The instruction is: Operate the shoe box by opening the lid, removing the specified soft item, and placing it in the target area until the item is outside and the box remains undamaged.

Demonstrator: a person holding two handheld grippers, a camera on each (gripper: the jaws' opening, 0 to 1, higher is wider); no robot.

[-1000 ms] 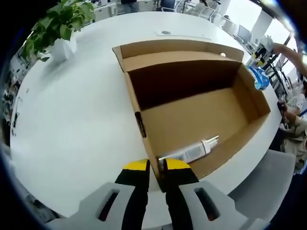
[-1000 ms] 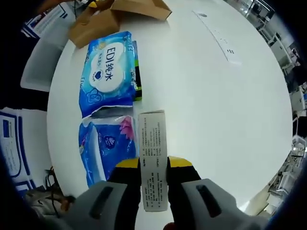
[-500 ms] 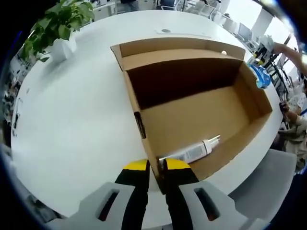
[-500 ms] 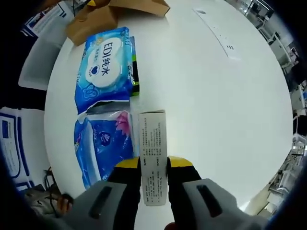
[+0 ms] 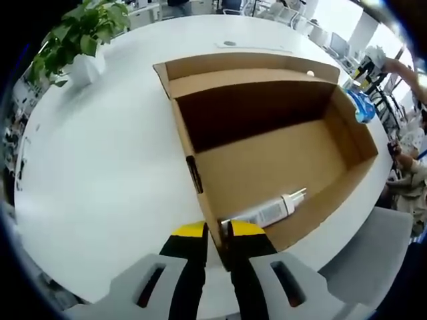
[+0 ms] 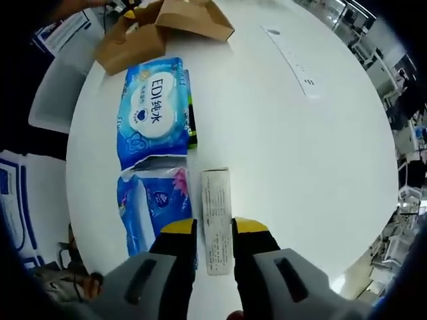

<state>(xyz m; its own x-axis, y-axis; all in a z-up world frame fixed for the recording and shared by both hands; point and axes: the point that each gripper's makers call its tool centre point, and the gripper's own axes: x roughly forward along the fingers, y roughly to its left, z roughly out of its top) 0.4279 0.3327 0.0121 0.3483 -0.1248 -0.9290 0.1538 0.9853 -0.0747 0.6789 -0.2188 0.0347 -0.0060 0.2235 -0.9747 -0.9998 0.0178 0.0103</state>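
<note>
Right tongs [image 6: 213,230] straddle lengthwise white carton [image 6: 217,217].

One open brown cardboard shoe box [image 5: 267,160] holds one white tube [image 5: 263,212]. Ahead of the right tool: two blue wipe packs [image 6: 153,113], [image 6: 150,203], one white carton [image 6: 217,217].

One potted green plant [image 5: 80,40].

The left gripper view is looking steeply down, close over the open brown cardboard box [image 5: 267,147] on the round white bench [image 5: 100,167], while the right gripper view is looking down on that same bench [image 6: 300,153] and box [image 6: 167,27] from higher up.
</note>
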